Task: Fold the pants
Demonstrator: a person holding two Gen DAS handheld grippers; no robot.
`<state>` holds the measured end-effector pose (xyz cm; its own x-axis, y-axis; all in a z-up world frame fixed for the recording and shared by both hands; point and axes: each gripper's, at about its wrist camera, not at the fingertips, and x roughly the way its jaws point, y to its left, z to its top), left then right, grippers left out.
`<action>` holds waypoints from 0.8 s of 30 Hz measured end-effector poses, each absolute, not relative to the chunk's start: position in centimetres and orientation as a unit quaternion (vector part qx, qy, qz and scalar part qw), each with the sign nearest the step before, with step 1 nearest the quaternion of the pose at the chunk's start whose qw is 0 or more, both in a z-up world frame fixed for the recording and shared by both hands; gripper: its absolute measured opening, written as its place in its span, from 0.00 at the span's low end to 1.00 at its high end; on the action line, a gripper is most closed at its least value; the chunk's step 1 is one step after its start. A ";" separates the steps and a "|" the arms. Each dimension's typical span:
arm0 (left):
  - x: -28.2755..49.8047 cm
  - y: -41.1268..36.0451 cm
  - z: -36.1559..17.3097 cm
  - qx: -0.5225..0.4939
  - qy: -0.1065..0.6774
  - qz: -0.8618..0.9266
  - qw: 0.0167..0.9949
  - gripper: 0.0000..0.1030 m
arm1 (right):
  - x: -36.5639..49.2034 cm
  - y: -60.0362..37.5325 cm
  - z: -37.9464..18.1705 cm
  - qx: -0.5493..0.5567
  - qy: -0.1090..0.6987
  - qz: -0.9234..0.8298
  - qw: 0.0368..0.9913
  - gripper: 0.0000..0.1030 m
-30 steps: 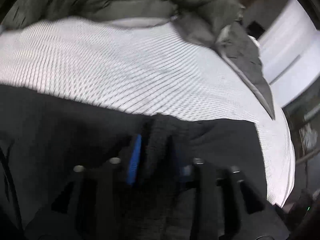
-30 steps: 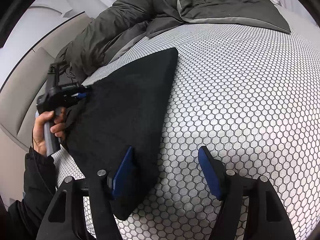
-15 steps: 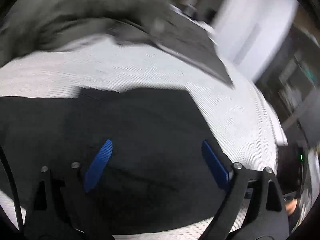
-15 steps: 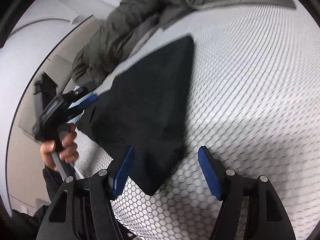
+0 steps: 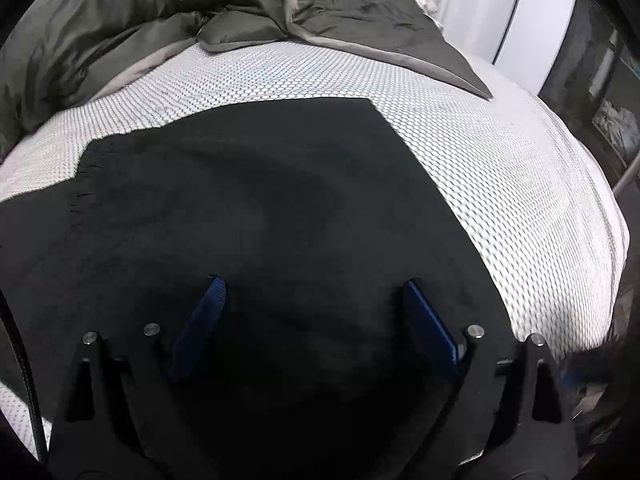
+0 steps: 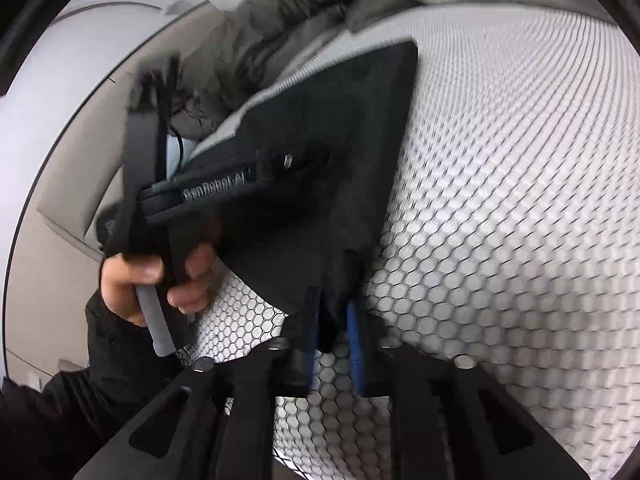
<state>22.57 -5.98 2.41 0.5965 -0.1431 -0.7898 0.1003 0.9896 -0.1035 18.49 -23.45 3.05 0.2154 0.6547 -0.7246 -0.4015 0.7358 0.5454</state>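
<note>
The black pants lie folded flat on the white honeycomb-patterned bed. My left gripper is open and empty, hovering just over the near part of the pants. In the right wrist view my right gripper is shut on the near corner of the black pants. The left gripper also shows there, held in a hand over the pants' left side.
A rumpled dark grey duvet is heaped along the far side of the bed. White wardrobe doors stand at the far right. The bed's right edge drops off to a dark floor.
My left gripper let go of the pants, opened and swung over the folded cloth. My right gripper closed on the pants' near corner.
</note>
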 end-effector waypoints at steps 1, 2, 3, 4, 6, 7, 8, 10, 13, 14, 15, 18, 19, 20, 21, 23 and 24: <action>21.7 -6.6 2.7 -0.008 0.437 -0.087 0.895 0.87 | 18.4 -24.1 3.7 0.127 0.513 0.338 0.779 0.52; 21.0 -6.9 2.6 0.006 0.431 -0.104 0.896 0.87 | 18.6 -25.1 4.3 0.142 0.497 0.326 0.792 0.66; 20.0 -7.8 2.5 0.025 0.426 -0.123 0.896 0.88 | 19.0 -25.9 4.7 0.159 0.483 0.316 0.801 0.66; 19.3 -8.6 2.2 0.044 0.425 -0.133 0.894 0.89 | 19.2 -26.2 4.8 0.170 0.477 0.310 0.805 0.66; 18.2 -10.6 0.7 0.083 0.427 -0.132 0.891 0.89 | 20.6 -26.3 4.5 0.185 0.481 0.293 0.805 0.66; 18.3 -10.9 0.3 0.095 0.426 -0.122 0.892 0.89 | 21.1 -25.9 4.0 0.184 0.488 0.284 0.804 0.66; 18.1 -11.4 -0.1 0.109 0.421 -0.115 0.893 0.90 | 21.4 -25.0 3.5 0.174 0.495 0.284 0.802 0.66; 18.2 -11.3 -0.1 0.108 0.421 -0.118 0.893 0.91 | 22.0 -23.2 2.8 0.145 0.502 0.288 0.802 0.66; 18.8 -10.6 -0.5 0.083 0.435 -0.123 0.888 0.92 | 23.4 -20.5 2.3 0.103 0.505 0.289 0.807 0.54; 18.7 -10.6 -0.6 0.083 0.435 -0.122 0.888 0.93 | 24.0 -19.8 2.1 0.093 0.502 0.284 0.812 0.46; 18.5 -10.8 -0.5 0.085 0.435 -0.121 0.888 0.93 | 24.9 -19.2 1.7 0.087 0.504 0.276 0.814 0.42; 19.1 -10.5 -0.9 0.083 0.436 -0.119 0.888 0.93 | 28.5 -18.3 0.4 0.102 0.520 0.269 0.805 0.30; 19.7 -10.4 -1.0 0.081 0.439 -0.120 0.887 0.93 | 29.2 -18.3 0.2 0.104 0.521 0.266 0.804 0.28; 19.5 -10.4 -1.0 0.079 0.441 -0.122 0.886 0.93 | 30.4 -18.2 0.2 0.103 0.520 0.261 0.807 0.26; 19.5 -10.3 -1.0 0.079 0.442 -0.123 0.885 0.93 | 31.7 -18.1 0.4 0.098 0.516 0.254 0.812 0.25; 19.6 -10.1 -1.1 0.077 0.442 -0.124 0.885 0.93 | 33.9 -17.9 0.3 0.096 0.512 0.241 0.819 0.21; 19.9 -10.1 -1.2 0.077 0.442 -0.124 0.885 0.93 | 35.4 -17.6 0.2 0.098 0.513 0.237 0.819 0.21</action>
